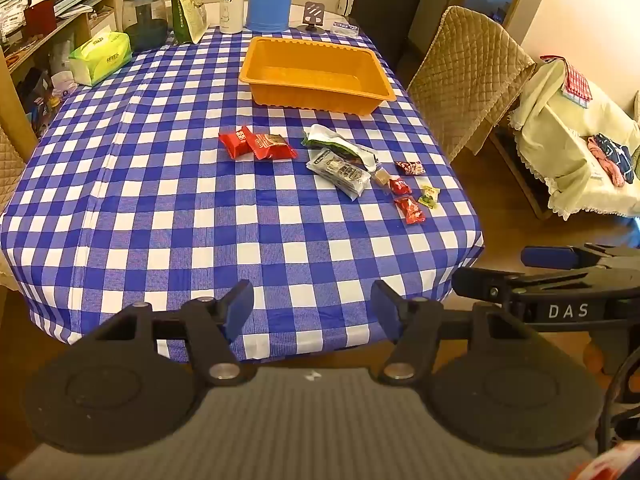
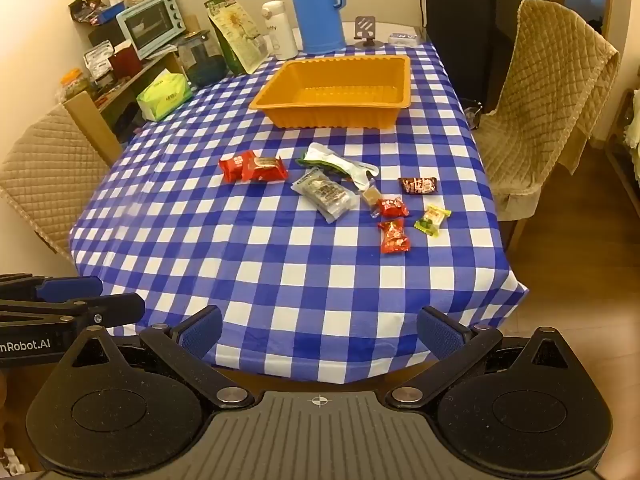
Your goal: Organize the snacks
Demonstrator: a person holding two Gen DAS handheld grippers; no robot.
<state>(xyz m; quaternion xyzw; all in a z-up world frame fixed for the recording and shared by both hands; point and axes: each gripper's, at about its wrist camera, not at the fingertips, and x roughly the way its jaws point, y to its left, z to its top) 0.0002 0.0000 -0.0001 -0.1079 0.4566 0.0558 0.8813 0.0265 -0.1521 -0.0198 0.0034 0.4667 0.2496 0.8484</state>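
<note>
The orange tray (image 2: 336, 92) at upper centre sits bare on my bench (image 2: 280, 280), and my left hand-held gripper (image 1: 312, 312) and right hand-held gripper (image 2: 320, 330) both gape, holding nothing.

A blue-and-white checked cloth (image 2: 280, 264) covers the counter. At its far end stand a blue jug (image 2: 318, 6), a white bottle (image 2: 278, 30), a green pouch (image 2: 236, 34) and a dark jar (image 1: 145, 20). A green tissue pack (image 2: 165, 95) lies near the left edge. A small oven (image 2: 151, 24) sits on the shelf behind. Quilted chairs (image 2: 548, 100) stand alongside.
</note>
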